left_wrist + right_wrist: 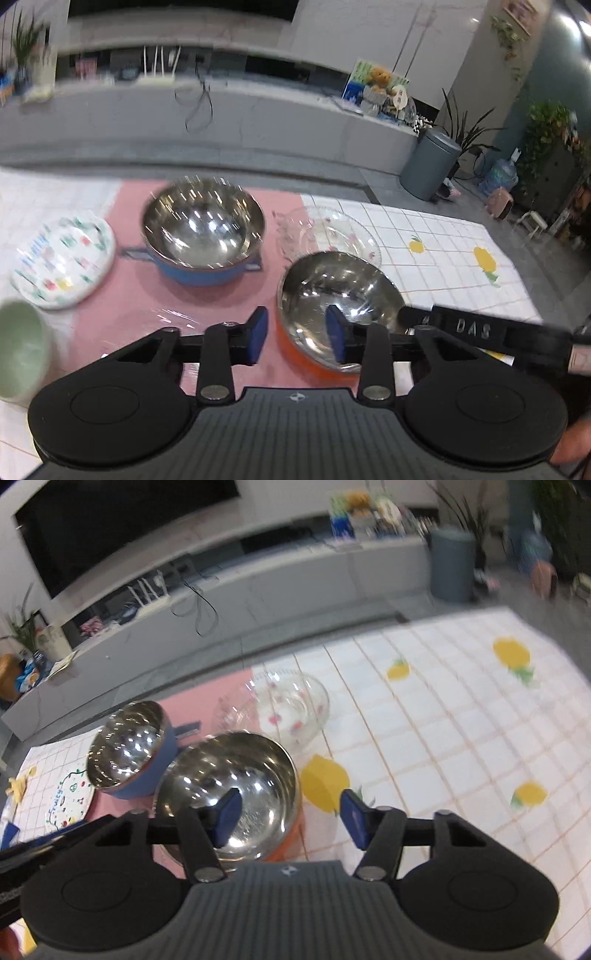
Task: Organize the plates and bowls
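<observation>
An orange bowl with a steel lining (340, 295) (236, 779) sits on the pink mat. My left gripper (297, 336) is open, its fingers straddling the bowl's near left rim. My right gripper (290, 818) is open, straddling the bowl's right rim. A blue steel-lined bowl (203, 236) (127, 749) stands behind and to the left. A clear glass plate with pink marks (328, 232) (288, 705) lies behind the orange bowl. A white patterned plate (62, 258) (68, 801) lies at the left.
A pale green cup (20, 354) stands at the near left edge. The table has a white grid cloth with lemon prints (461, 738) on the right. A grey bench and a bin (430, 162) stand beyond the table.
</observation>
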Available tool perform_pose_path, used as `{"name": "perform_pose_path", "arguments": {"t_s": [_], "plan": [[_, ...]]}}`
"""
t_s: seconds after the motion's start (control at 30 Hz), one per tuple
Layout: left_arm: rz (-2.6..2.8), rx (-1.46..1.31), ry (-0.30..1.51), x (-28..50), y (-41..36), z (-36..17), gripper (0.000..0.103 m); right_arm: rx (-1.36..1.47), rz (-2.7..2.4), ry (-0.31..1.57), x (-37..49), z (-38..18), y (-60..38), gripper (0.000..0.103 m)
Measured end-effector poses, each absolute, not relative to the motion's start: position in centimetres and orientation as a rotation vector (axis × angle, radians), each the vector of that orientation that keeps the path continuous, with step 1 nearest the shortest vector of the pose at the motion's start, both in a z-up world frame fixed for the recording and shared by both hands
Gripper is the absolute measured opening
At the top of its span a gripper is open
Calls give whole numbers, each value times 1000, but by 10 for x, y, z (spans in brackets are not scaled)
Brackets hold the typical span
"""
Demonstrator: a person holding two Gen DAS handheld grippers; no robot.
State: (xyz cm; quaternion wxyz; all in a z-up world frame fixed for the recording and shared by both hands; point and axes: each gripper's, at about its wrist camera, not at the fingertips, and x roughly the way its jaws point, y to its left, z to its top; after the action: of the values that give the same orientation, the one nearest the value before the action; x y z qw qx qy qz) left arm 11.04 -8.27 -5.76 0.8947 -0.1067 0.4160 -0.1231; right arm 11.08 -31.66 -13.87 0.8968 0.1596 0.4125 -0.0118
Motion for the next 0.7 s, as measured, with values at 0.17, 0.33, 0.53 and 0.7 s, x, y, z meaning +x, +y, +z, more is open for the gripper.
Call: {"name": "perform_pose_path", "arguments": {"t_s": [0.17,0.33,0.53,0.7], "plan": [[-230,-224,889,126,-91,-76,36,352,-48,900,120,-151,-316,52],[-225,-265,901,133,-91,-88,30,382,-53,926,129,-159,-318,33],[-213,-275,916,138,-85,-92,14,365,-48,937,133,-162,-312,12],[-216,-279,908,138,-83,-92,12,361,-44,928,131,-161,-311,7]]}}
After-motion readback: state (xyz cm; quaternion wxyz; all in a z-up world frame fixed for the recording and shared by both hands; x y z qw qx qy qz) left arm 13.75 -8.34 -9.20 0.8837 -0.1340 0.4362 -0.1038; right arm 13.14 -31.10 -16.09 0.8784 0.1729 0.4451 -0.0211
